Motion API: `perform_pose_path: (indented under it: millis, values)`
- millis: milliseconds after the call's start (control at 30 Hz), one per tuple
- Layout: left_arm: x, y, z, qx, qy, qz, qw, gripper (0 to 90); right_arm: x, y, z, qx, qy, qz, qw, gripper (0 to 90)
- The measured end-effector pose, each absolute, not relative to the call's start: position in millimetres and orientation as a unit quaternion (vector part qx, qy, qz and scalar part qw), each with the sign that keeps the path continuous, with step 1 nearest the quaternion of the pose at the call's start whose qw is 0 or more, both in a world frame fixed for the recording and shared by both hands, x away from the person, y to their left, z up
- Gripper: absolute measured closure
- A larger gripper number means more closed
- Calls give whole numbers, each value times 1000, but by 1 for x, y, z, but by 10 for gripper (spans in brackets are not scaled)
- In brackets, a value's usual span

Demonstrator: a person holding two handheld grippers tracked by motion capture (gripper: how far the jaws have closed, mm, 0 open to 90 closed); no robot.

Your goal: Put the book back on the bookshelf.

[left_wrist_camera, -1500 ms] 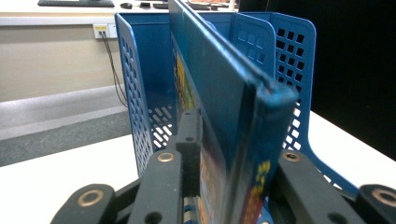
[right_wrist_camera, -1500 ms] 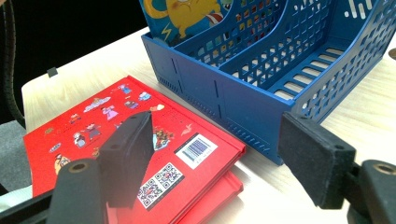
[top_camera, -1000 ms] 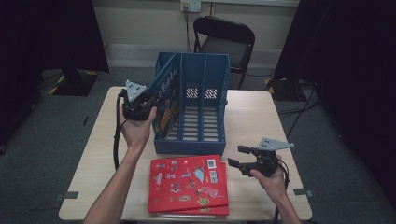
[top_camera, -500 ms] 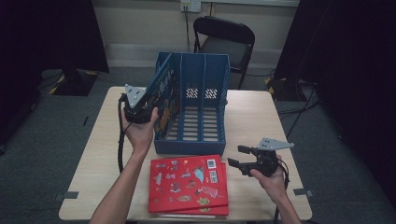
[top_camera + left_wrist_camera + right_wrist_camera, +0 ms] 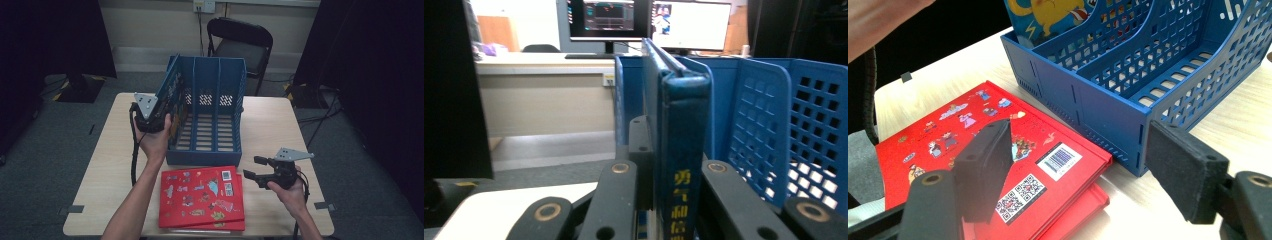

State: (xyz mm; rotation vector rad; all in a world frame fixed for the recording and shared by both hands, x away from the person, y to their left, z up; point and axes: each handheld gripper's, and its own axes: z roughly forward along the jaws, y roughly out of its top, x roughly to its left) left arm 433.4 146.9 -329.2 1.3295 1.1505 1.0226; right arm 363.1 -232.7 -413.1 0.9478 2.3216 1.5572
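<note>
On bench, far left: blue book (image 5: 173, 95) upright in blue rack's (image 5: 210, 150) left slot.
High view: left tool (image 5: 159, 116) clamps book. Left gripper view: jaws pinch spine (image 5: 681, 150). Right gripper view: right tool (image 5: 1083, 170) wide, over red books (image 5: 973, 165).

Setting: office or lab recording room. Light wooden table (image 5: 115, 165) on grey carpet, black curtains (image 5: 380, 75) at 9 and 3 o'clock, folding chair (image 5: 240, 42) at 12 o'clock under a wall socket (image 5: 204, 6). Left gripper view: long desk (image 5: 539, 62) with computer monitors (image 5: 649, 19).
</note>
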Motion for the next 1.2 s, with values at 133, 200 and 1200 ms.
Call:
perform_pose_path:
  millis: [133, 200, 1200]
  values:
    - [434, 150, -329, 550, 494, 429, 519, 831, 363, -233, -413, 320, 782, 526, 94, 276]
    - [433, 148, -329, 550, 491, 441, 512, 828, 363, -233, -413, 320, 783, 525, 94, 276]
    - [409, 182, -364, 636, 450, 347, 523, 638, 362, -234, -413, 322, 783, 523, 96, 276]
